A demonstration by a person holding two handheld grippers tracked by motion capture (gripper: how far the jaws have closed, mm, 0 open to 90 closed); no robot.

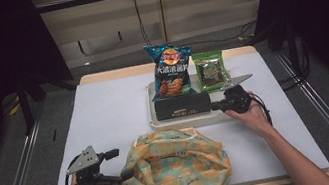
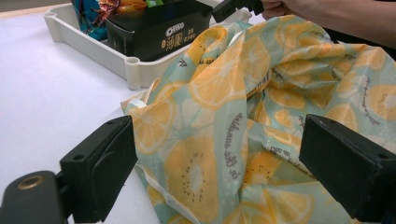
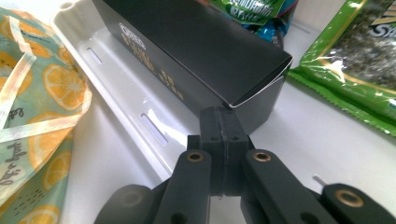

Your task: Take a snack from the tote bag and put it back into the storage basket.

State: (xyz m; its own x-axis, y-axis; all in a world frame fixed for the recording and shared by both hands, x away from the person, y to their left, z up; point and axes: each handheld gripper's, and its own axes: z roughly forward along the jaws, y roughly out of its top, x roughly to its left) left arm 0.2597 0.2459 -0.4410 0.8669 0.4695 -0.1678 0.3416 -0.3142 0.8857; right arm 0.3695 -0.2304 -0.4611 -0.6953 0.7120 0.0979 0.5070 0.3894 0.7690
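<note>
The white tray (image 1: 154, 119) holds a black box (image 1: 182, 105), chip bag (image 1: 169, 71) and green packet (image 1: 210, 70) — the right gripper (image 3: 223, 122), jaws closed, touches the box's end; the left gripper (image 2: 215, 163) gapes around the fruit-print bag (image 1: 175, 169).

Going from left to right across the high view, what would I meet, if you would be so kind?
Left claw → lemon-print bag → black box in the white tray → right claw → right hand.
</note>
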